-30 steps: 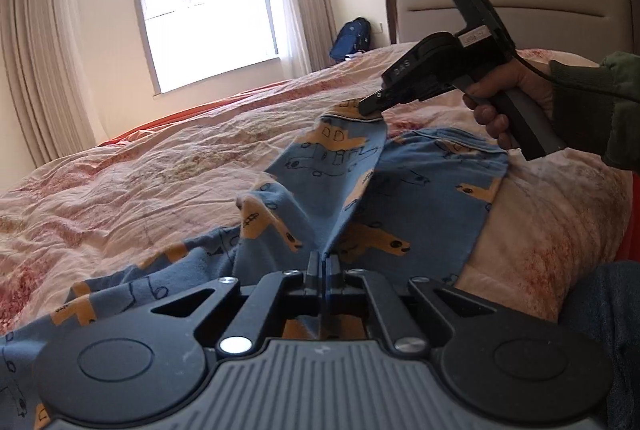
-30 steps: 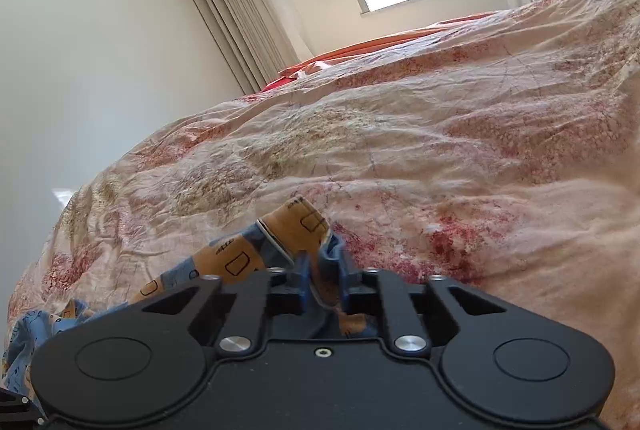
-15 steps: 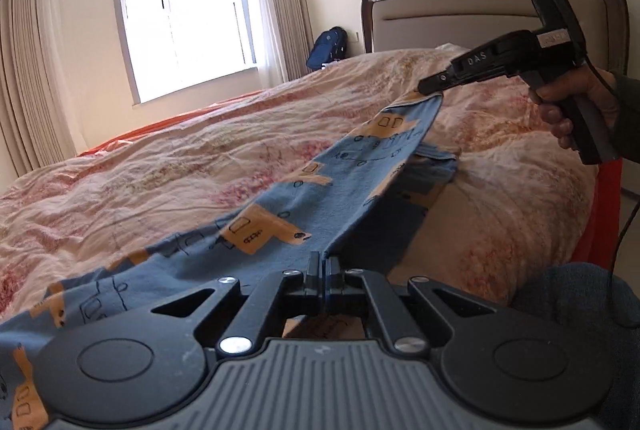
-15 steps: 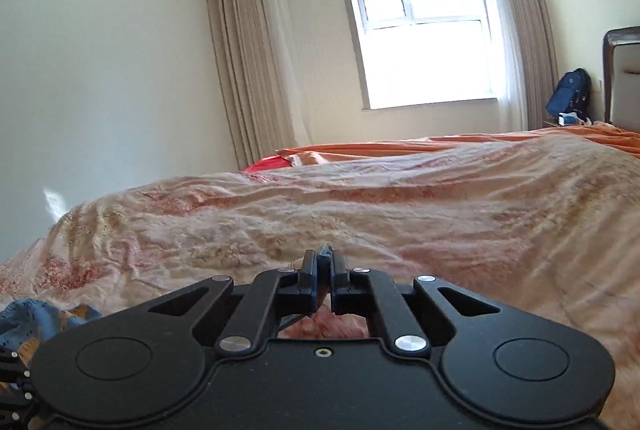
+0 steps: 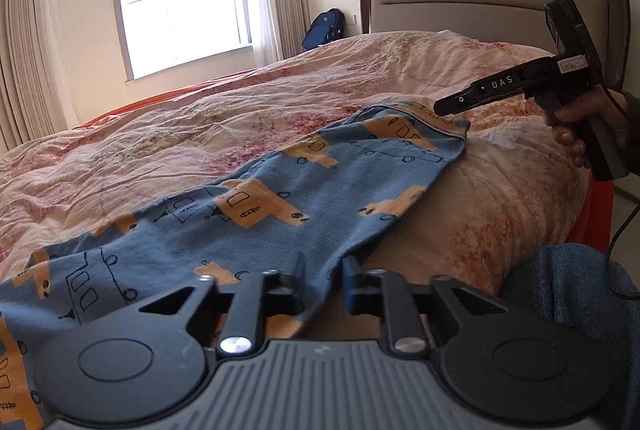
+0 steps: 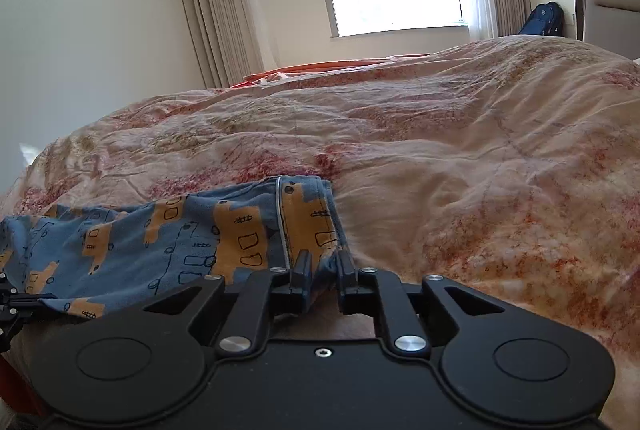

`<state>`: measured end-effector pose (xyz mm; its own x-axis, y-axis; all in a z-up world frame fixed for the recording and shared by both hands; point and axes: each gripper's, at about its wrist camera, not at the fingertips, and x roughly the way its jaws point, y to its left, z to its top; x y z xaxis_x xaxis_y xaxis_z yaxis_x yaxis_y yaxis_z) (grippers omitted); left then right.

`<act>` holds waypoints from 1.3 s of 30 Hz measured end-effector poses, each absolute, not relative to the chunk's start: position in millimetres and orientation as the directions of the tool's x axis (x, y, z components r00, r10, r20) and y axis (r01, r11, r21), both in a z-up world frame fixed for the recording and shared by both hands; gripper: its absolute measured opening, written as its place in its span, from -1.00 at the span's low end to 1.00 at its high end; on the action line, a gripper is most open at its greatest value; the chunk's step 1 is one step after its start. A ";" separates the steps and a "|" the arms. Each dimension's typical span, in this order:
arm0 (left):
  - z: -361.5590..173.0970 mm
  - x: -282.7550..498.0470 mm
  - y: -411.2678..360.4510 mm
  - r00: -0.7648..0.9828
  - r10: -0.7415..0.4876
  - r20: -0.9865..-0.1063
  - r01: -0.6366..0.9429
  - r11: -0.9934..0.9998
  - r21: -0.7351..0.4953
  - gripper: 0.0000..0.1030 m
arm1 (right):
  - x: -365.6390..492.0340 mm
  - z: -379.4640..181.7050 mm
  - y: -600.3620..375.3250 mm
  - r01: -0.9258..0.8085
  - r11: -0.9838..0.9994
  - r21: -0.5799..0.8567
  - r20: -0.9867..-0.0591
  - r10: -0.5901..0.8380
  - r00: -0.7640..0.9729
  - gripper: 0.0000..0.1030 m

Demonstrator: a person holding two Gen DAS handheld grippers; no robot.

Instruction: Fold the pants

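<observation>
Pants [image 5: 280, 205]: light, limp printed knit, best pinched at hem or waistband; left tongs [image 5: 322, 280] and right tongs [image 6: 323, 272] were opening, cloth lying loose between both.

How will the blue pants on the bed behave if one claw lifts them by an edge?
The pants will probably hang limp and drape, since the thin cloth already follows every bump of the quilt. They look light, lying flat without pressing it down. A grip at one edge may let the rest trail or bunch.
</observation>
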<state>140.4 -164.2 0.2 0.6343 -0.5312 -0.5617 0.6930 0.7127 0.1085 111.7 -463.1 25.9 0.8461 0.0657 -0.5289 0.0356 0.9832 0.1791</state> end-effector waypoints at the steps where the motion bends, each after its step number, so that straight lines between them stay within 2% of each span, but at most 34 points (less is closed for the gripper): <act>1: 3.8 141.1 -161.4 0.646 -0.530 -0.550 0.682 0.724 0.104 0.22 | 114.6 29.6 -465.1 0.028 0.981 0.190 -0.519 0.076 0.851 -0.29; 2: 8.1 144.0 -157.6 0.663 -0.525 -0.534 0.667 0.738 0.102 0.37 | 119.5 33.0 -466.7 0.021 0.979 0.203 -0.512 0.088 0.854 -0.07; 3: 12.2 148.0 -154.4 0.671 -0.522 -0.526 0.658 0.746 0.098 0.37 | 126.1 35.5 -467.6 0.011 0.977 0.215 -0.510 0.102 0.854 0.00; 7: 25.6 173.7 -141.9 0.716 -0.475 -0.511 0.604 0.789 0.113 0.43 | 158.6 33.8 -465.3 -0.003 0.973 0.232 -0.517 0.126 0.847 0.01; 10: 33.4 205.4 -131.1 0.752 -0.414 -0.513 0.544 0.830 0.128 0.65 | 176.4 25.5 -462.1 0.009 0.969 0.249 -0.536 0.130 0.834 0.01; 14: 31.4 255.4 -124.4 0.701 -0.421 -0.575 0.553 0.831 0.065 0.64 | 181.9 21.5 -455.8 -0.010 0.975 0.224 -0.538 0.132 0.833 0.01; 16: 27.5 273.1 -126.2 0.667 -0.442 -0.600 0.575 0.817 0.036 0.58 | 184.3 21.0 -455.8 -0.011 0.974 0.227 -0.536 0.134 0.834 -0.03; 19: 20.0 286.1 -132.1 0.654 -0.446 -0.611 0.580 0.815 0.026 0.50 | 186.5 20.2 -455.9 -0.022 0.972 0.233 -0.530 0.146 0.835 -0.22; 22: 11.3 287.6 -142.6 0.637 -0.454 -0.623 0.621 0.781 0.066 0.34 | 186.6 19.0 -453.9 -0.023 0.977 0.214 -0.528 0.136 0.839 -0.33; 25: 1.8 284.5 -152.1 0.623 -0.445 -0.643 0.658 0.742 0.125 0.15 | 184.4 19.4 -452.8 -0.027 0.981 0.192 -0.518 0.124 0.846 -0.56; 30: -3.8 277.2 -159.0 0.629 -0.432 -0.646 0.678 0.711 0.185 -0.11 | 179.8 17.1 -450.4 -0.029 0.986 0.165 -0.498 0.108 0.861 -0.56; 37: -4.0 273.8 -160.9 0.632 -0.430 -0.645 0.695 0.683 0.225 -0.13 | 179.6 13.6 -447.6 -0.019 0.988 0.152 -0.496 0.093 0.864 -0.55; 38: -3.8 274.8 -162.1 0.630 -0.424 -0.651 0.694 0.683 0.228 -0.27 | 179.6 13.5 -447.5 -0.019 0.988 0.150 -0.495 0.092 0.864 -0.55; 39: -3.6 275.3 -163.6 0.635 -0.413 -0.653 0.689 0.685 0.237 -0.56 | 179.6 13.5 -447.5 -0.019 0.989 0.149 -0.495 0.091 0.864 -0.55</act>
<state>275.3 -163.6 -3.6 0.6350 -0.4134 -0.6526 0.6893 0.6847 0.2370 179.6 -447.5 13.5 0.8641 0.0913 -0.4950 -0.0192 0.9887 0.1488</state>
